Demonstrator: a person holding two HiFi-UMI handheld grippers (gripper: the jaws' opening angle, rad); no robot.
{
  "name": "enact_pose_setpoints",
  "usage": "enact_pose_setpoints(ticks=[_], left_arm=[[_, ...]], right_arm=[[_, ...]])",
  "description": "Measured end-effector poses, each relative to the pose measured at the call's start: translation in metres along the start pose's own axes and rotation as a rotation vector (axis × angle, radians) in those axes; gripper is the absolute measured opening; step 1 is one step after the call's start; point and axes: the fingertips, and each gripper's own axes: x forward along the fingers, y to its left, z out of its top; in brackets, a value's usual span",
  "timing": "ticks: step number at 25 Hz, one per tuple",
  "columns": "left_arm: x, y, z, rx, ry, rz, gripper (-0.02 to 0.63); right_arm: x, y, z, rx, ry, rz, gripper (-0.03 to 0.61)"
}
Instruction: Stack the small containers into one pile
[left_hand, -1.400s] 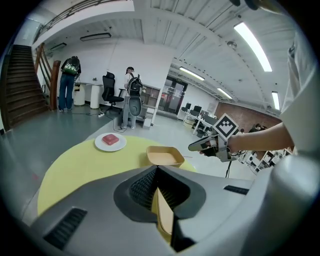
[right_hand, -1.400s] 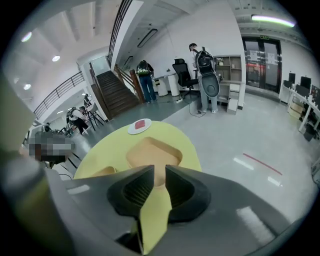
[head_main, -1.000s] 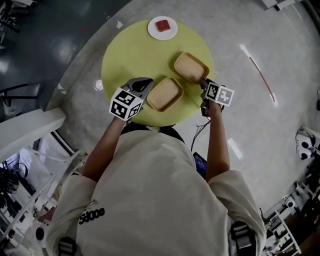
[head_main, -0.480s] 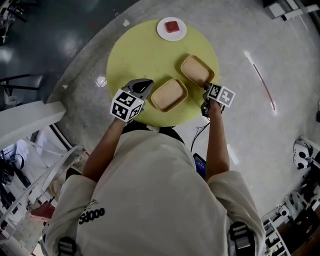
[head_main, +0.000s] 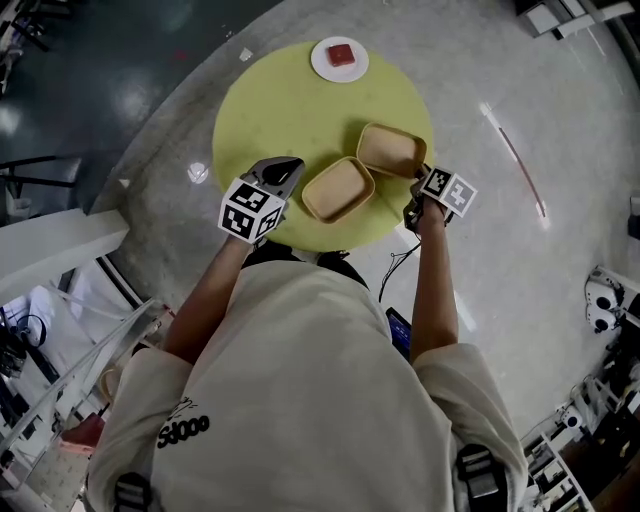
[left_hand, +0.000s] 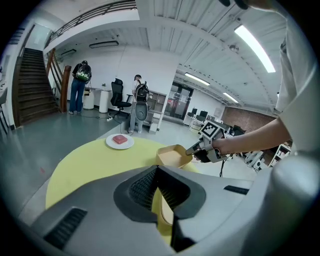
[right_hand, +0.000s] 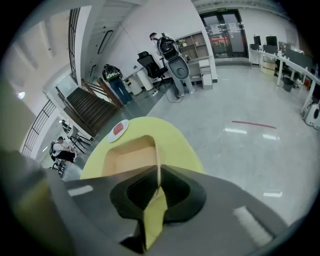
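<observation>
- The right gripper (right_hand: 157, 172) has just been closing and now clamps the thin rim of the upper-right container (head_main: 390, 150).
- The left gripper (left_hand: 157, 169) is clenched and empty, just left of the centre container (head_main: 338, 189).
- Both containers sit side by side on the yellow table (head_main: 270, 100). Nothing is stacked yet, so the lifting and nesting are still to do.

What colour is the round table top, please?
Yellow-green; table top shows best in head view.
</observation>
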Motion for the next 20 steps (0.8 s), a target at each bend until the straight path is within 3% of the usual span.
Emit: enact_pose_setpoints(ticks=[6,11,15,20], left_arm=[[-0.004,-0.006,0.002,0.017,-0.027,-0.031,0.006],[-0.006,-0.012,0.011,0.040,-0.052,-0.055,0.006],[-0.009,-0.011,0.013,0.033,-0.061,-0.054,0.006],[-0.018,-0.007,0.004,-0.003,-0.063,-0.030,0.006]], right_arm=[[-0.040,0.009,0.027,0.028,-0.120,0.034,0.025],[-0.071,0.035,0.033,-0.005,-0.155,0.129,0.025],[-0.079,0.063,0.013,-0.098,-0.086,0.220,0.025],[-0.072,0.095,-0.041,-0.322,0.078,0.264,0.025]])
